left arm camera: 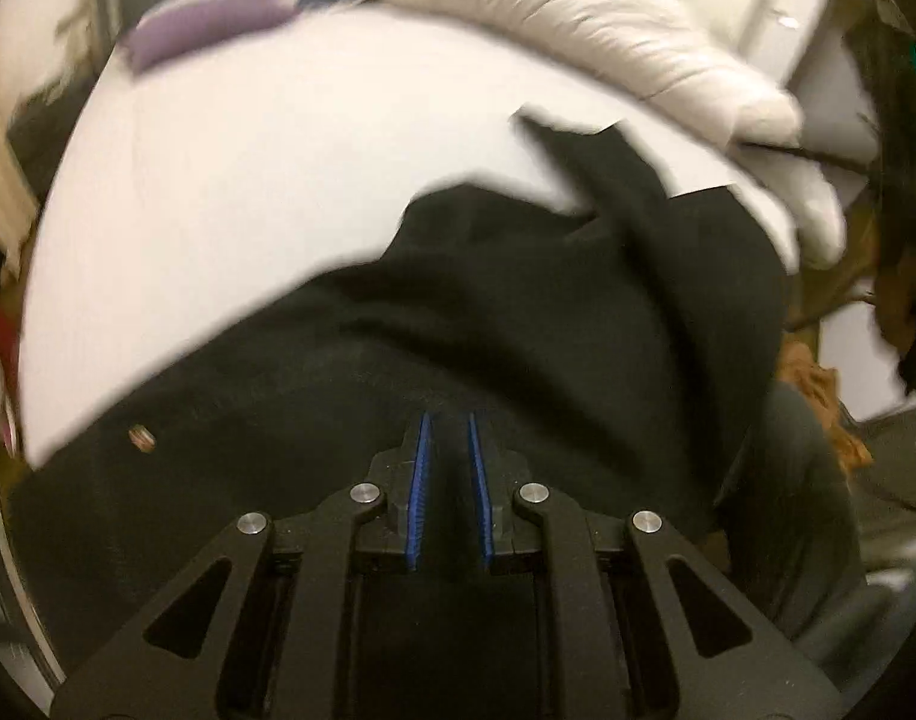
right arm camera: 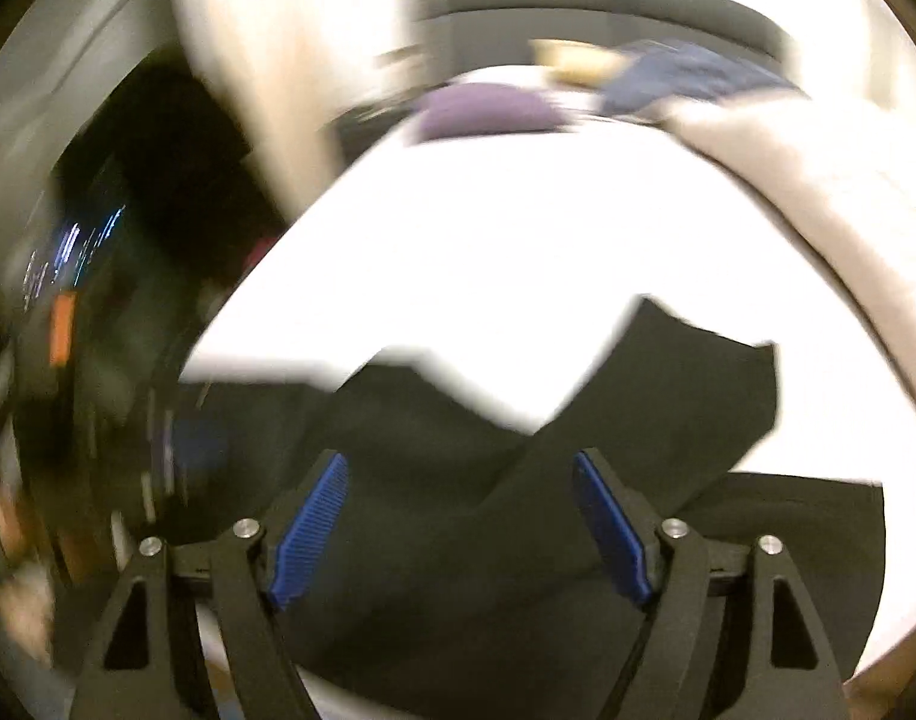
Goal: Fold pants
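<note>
Right now the black pants (left arm camera: 518, 312) are lying on the white bed sheet (left arm camera: 248, 180), bunched toward the near edge, with one leg end (right arm camera: 698, 372) running up and away across the sheet toward the beige duvet (left arm camera: 608, 30). Left gripper (left arm camera: 449, 420) is sitting with its blue pads (left arm camera: 421, 480) drawn nearly together and dark fabric filling the narrow gap, so I'm reading it as pinching the pants near what looks like the waist end; a small button or rivet (left arm camera: 141, 437) is showing on the cloth just left of it. Right gripper (right arm camera: 461, 462) is hovering with its pads (right arm camera: 314, 516) spread wide, nothing between them, the fabric lying straight ahead and under the fingers. Both views are smeared, so whether the right fingers are touching cloth I can't tell. Key relation: the pants' long axis is running away from both grippers toward the duvet, and that far leg end is lying forward and to the right of the right gripper, so that one is looking nearer to it. Judging from this, the fold isn't made yet; the free gripper likely needs an edge beside the left one's hold. Purple pillow (left arm camera: 200, 24) and blue cloth (right arm camera: 686, 78) beyond the pants are well apart from them.
</note>
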Tool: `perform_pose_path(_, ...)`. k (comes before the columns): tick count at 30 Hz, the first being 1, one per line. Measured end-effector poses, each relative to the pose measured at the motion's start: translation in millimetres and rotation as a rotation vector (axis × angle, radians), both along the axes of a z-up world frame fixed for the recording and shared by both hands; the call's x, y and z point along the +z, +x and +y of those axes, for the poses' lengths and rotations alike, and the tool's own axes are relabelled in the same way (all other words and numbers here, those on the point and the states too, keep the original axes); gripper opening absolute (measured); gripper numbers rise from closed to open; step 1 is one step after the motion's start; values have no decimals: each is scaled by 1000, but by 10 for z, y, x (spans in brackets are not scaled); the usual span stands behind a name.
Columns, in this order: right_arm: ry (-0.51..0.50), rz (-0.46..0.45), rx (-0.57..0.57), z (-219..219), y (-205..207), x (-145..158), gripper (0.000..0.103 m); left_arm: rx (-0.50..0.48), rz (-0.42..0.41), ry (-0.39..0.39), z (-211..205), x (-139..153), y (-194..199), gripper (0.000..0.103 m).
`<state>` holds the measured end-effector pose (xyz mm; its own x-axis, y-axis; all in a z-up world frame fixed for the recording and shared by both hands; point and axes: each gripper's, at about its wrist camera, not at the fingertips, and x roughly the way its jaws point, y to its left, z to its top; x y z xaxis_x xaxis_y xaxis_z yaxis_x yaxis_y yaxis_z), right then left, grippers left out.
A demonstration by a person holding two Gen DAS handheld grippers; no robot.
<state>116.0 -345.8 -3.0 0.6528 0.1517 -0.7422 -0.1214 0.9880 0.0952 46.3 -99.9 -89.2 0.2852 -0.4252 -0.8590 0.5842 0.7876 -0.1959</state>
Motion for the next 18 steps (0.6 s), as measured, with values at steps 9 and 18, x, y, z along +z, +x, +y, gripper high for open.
perform_pose_path(9, -123, 240, -305, -553, 1663, -623, 82, 79, 79, -117, 55, -313, 102, 13)
perform_pose_path(18, -289, 392, -384, -661, 2030, -1231, 75, 73, 65, -116, 32, -381, 91, 13)
